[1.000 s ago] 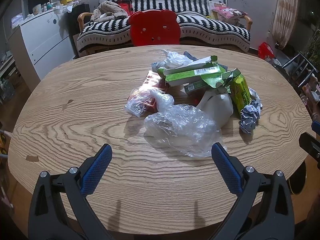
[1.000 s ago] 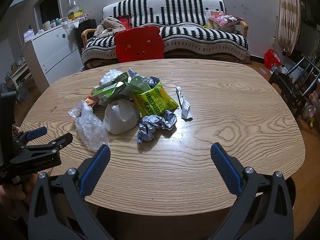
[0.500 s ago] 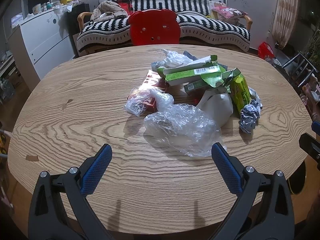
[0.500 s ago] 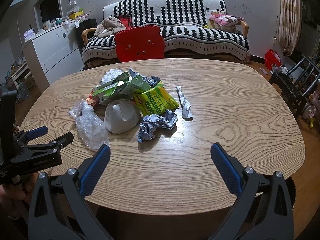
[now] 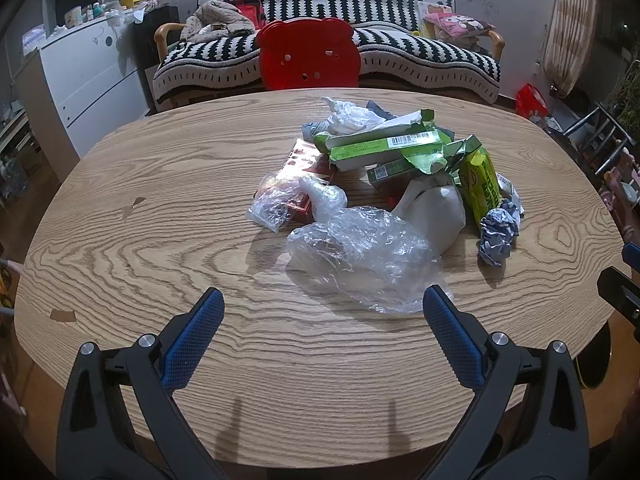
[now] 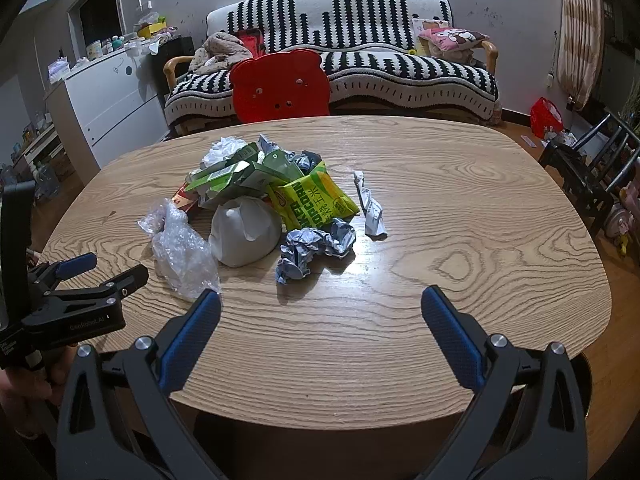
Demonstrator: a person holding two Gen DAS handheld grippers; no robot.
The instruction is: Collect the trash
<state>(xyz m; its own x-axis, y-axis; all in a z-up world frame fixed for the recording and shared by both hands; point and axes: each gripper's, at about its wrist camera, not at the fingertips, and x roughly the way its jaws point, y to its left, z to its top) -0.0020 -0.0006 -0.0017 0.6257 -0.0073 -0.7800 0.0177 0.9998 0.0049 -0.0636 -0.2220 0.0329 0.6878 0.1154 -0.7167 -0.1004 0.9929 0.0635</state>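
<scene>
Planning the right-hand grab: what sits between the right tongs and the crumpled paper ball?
Only bare wooden table separates the right tongs from the crumpled paper ball, in the right wrist view.

Dim indoor light, glare on the table (image 6: 360,256), fisheye-bent, dark-vignetted edges.

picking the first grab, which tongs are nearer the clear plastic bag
Left. The left tongs hang open right in front of the clear plastic bag, one pad at its edge; the right tongs sit off to its right.
</scene>
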